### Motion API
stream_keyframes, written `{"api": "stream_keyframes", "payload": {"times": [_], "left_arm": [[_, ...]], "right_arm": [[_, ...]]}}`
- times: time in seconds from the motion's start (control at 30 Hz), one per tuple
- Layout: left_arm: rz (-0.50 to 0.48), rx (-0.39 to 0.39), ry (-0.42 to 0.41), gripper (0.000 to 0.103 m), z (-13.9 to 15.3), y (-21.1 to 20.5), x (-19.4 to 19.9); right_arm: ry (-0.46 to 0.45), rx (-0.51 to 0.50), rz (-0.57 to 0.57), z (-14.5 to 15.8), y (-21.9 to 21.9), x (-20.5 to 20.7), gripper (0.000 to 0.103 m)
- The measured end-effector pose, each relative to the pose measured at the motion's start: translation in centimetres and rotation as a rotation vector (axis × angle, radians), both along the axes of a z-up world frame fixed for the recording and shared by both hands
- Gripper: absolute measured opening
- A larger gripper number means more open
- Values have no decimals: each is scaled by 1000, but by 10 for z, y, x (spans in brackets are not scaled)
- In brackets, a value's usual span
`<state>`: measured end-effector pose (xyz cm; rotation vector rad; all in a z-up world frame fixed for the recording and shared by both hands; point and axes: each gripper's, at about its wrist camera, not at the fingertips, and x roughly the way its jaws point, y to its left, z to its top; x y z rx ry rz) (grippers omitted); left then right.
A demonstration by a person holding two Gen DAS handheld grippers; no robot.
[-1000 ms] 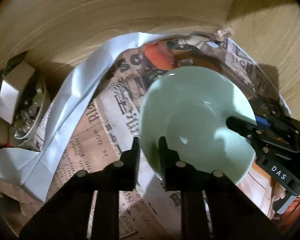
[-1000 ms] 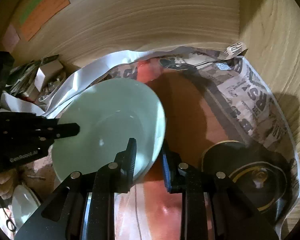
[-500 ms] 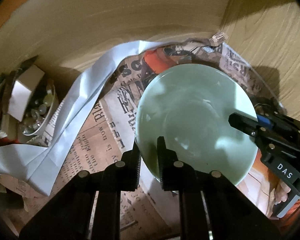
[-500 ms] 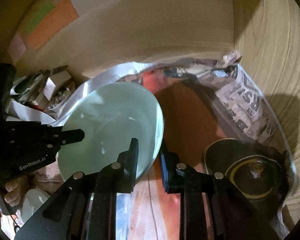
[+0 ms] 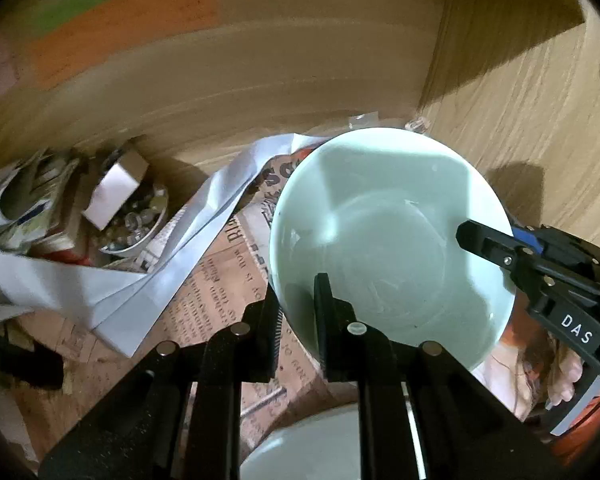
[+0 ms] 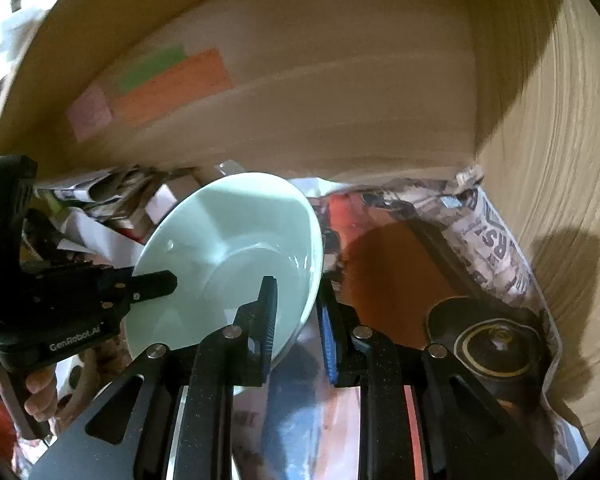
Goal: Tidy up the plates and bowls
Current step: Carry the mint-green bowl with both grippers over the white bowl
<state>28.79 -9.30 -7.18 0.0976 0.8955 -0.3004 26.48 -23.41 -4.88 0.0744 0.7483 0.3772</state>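
newspaper [image 5: 216,280] lines the shelf floor between wooden walls [image 6: 380,92].

Pale mint-green bowl [image 5: 388,240], plain, no pattern; black left gripper [image 5: 298,312]; black right gripper [image 6: 296,320] with blue pads [image 6: 327,336]; newspaper lining [image 5: 220,284] tan-brown with black print, red-orange patch; white paper strip [image 5: 204,224]; light wood-grain walls [image 6: 340,92] with orange, green, pink labels [image 6: 172,84]; dark brown lid [image 6: 496,340] with gold ring
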Motion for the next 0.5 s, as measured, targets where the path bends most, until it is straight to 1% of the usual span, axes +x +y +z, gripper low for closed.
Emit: {"api": "stream_keyframes", "payload": {"times": [0.2, 0.5], "left_arm": [[27, -23, -60, 14, 12, 23, -33], [82, -45, -129, 14, 23, 63, -81]], "right_arm": [[-57, -20, 29, 13, 20, -25, 18], [-86, -14, 87, 19, 46, -56, 18]]}}
